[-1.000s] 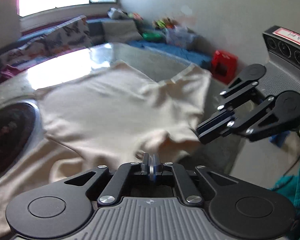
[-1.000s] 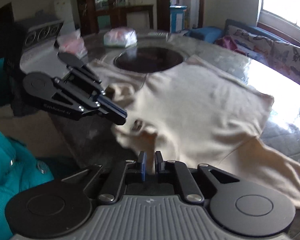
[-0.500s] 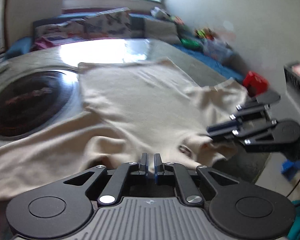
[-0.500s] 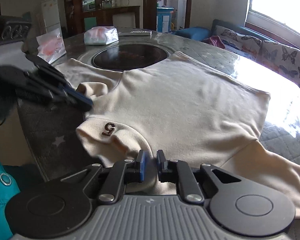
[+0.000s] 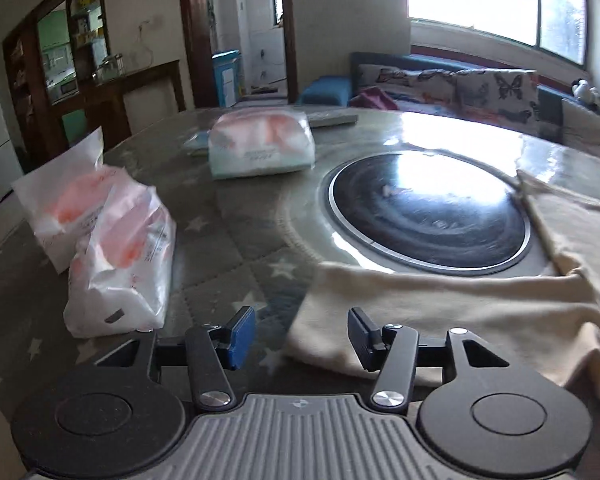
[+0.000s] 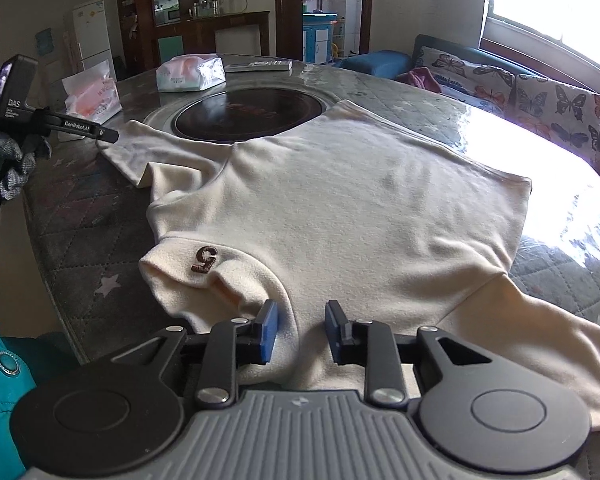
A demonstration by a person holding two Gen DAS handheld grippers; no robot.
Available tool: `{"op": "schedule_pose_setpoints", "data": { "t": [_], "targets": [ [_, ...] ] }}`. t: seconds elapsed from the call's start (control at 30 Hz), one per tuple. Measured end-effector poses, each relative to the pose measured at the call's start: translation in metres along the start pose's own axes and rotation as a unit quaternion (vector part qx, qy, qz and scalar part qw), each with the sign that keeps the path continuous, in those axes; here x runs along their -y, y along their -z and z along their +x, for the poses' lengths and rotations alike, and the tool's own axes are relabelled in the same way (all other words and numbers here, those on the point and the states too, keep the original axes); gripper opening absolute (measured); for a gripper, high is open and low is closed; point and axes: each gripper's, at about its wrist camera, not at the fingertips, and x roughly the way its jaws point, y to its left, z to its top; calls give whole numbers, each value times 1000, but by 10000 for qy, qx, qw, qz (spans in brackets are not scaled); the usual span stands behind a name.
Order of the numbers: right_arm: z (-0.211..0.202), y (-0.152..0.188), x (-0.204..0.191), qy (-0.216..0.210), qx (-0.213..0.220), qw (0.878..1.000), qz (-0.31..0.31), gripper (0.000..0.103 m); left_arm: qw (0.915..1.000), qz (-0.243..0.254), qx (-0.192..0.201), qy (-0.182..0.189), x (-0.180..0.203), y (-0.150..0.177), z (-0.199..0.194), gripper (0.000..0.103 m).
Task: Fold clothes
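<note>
A cream long-sleeved top [image 6: 340, 208] lies spread flat on the round table, its collar with a brown "5" [image 6: 205, 259] near the front edge. My right gripper [image 6: 298, 332] is open, its jaws low over the cloth just right of the collar. One sleeve [image 5: 420, 312] stretches left below the dark round inset. My left gripper [image 5: 300, 338] is open and empty over that sleeve's cuff end; it also shows at the far left in the right wrist view [image 6: 100, 133].
A dark round glass inset [image 5: 428, 208] sits mid-table. Three plastic packs of tissues [image 5: 120, 264] [image 5: 260, 142] stand left and behind. A remote [image 6: 260, 65] lies at the far edge. A sofa with butterfly cushions [image 6: 520, 88] is beyond. A teal jacket [image 6: 0, 392] is at the lower left.
Both grippers opened and let go of the collar area. The top settled flat. My left gripper swung left to the sleeve's cuff.
</note>
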Motion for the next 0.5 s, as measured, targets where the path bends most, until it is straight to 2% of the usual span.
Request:
{"op": "schedule_pose_setpoints", "data": {
  "t": [0.03,0.1,0.13,0.17,0.3,0.5],
  "targets": [
    [0,0,0,9,-3,10000,6,28,10000,6,-18,42,1,1,2,50],
    [0,0,1,20,-13,10000,9,30,9997,93,24,246,4,3,2,26],
    [0,-1,1,25,-16,10000,0,31,9994,152,44,313,6,2,2,8],
    [0,-1,1,31,-19,10000,-10,31,9991,235,66,338,9,-1,3,5],
    [-1,-5,0,19,-5,10000,-41,34,9969,618,451,207,12,-20,6,3],
    [7,-8,-2,-39,-29,10000,-41,35,9889,1135,956,16,18,-49,12,3]
  ]
}}
